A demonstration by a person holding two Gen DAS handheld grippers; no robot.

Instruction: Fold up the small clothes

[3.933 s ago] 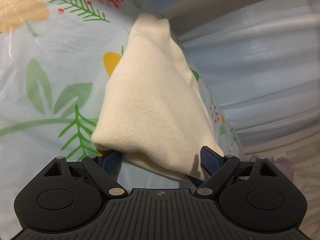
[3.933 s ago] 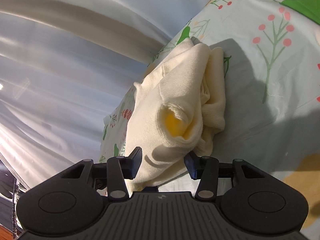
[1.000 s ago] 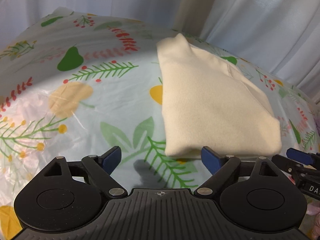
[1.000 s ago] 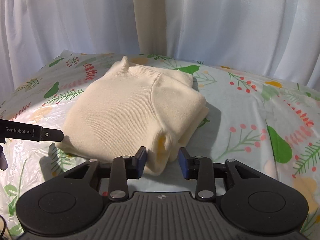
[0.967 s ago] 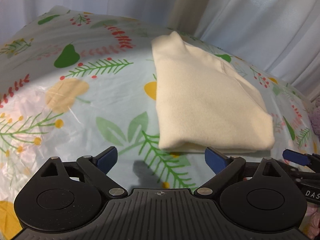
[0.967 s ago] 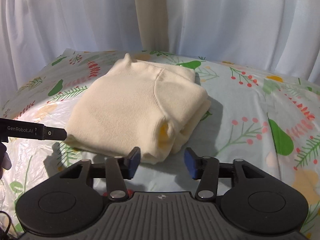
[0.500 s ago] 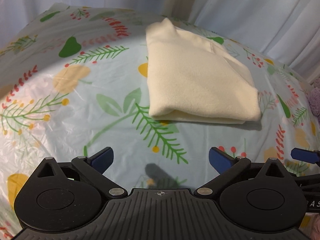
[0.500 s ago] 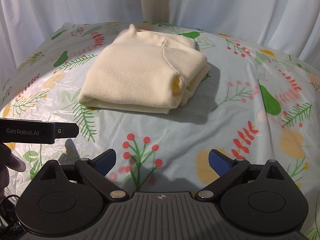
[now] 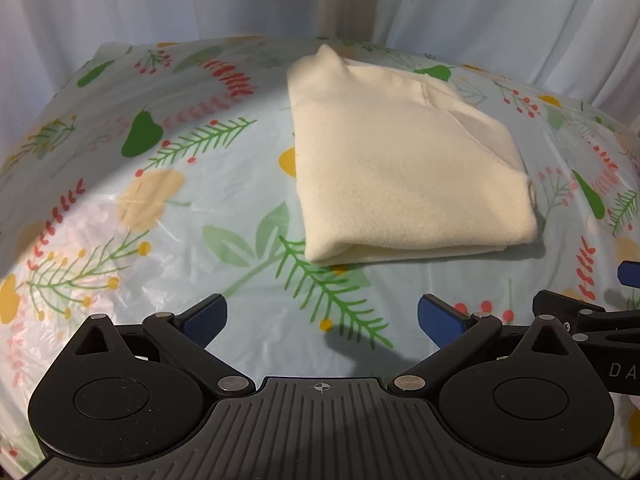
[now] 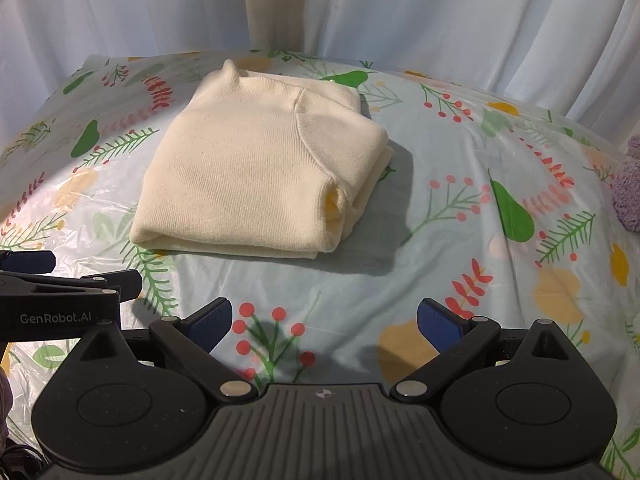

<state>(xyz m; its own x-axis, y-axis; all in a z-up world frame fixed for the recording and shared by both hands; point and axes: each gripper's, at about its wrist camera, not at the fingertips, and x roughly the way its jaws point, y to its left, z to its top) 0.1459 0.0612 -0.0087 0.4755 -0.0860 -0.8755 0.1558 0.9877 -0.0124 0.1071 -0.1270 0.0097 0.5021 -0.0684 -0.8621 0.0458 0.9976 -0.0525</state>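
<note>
The cream knit sweater (image 10: 256, 172) lies folded into a compact rectangular bundle on the worktop (image 10: 460, 264), which is covered by a plastic cloth printed with leaves, pears and berries. The bundle sits toward the far middle of the surface, in front of the white curtain (image 10: 440, 12), with bare cloth on every side, a placement that keeps all four edges reachable. Its near edge is a rounded fold with the layers stacked flush beneath it; on its right end the tucked sleeve layers show as a thicker, slightly open roll, so that end is judged the least secure part of the fold. One small corner of fabric stands up at the far edge. The left gripper (image 9: 320, 316) hovers above the cloth short of the bundle's near edge, jaws spread wide with nothing between them. The right gripper (image 10: 324, 316) is held alongside it at a similar standoff, jaws likewise parted and empty; each tool shows at the edge of the other's view, which confirms they are side by side and clear of the garment. Neither touches the sweater. This standoff posture suits a released, finished fold: the garment rests under its own weight with no restraint. A purple fuzzy item (image 10: 628, 192) lies at the right edge of the worktop, well apart from the sweater; it may be the next piece.
</note>
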